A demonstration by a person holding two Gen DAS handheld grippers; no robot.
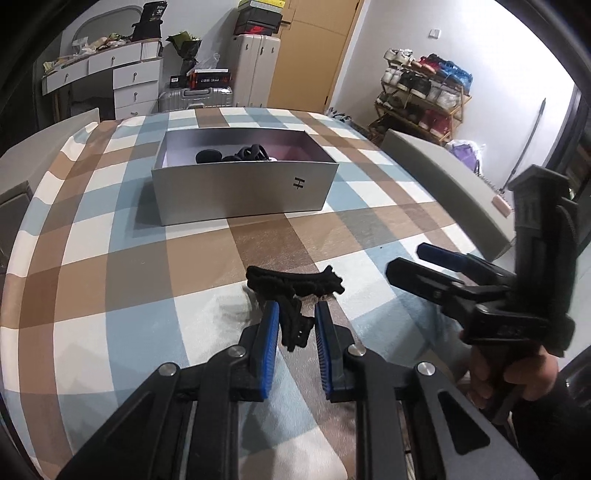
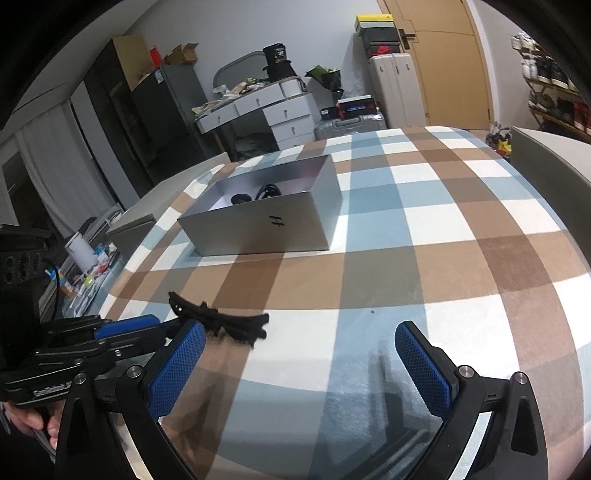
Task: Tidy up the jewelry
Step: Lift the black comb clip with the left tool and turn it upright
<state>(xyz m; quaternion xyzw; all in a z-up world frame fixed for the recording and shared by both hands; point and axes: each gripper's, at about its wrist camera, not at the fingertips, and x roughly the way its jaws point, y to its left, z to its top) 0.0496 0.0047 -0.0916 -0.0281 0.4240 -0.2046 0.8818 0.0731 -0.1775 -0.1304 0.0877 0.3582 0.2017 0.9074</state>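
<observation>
Left gripper (image 1: 295, 325) pinches a black hair tie (image 1: 293, 291) above the counter (image 1: 110, 280). Right gripper (image 2: 299, 354) gapes empty. Straight ahead sits the open grey box (image 1: 240, 199), nearer the left

A checked cloth in brown, pale blue and white covers the counter (image 1: 122, 258). Behind it stand white walls (image 1: 388, 44) and a tan wooden door (image 1: 314, 55) with a dark handle. Left of the door, shoeboxes (image 1: 258, 18) are stacked on a pale upright suitcase (image 1: 255, 70), with a silver suitcase (image 1: 195, 98) lower down. A cluttered white dressing table with drawers (image 1: 125, 81) carries an arched mirror (image 1: 103, 26). A wooden shoe rack (image 1: 421, 96) full of trainers lines the right wall. A dark cabinet (image 2: 162, 110) stands further left. The light is even and indoor.
</observation>
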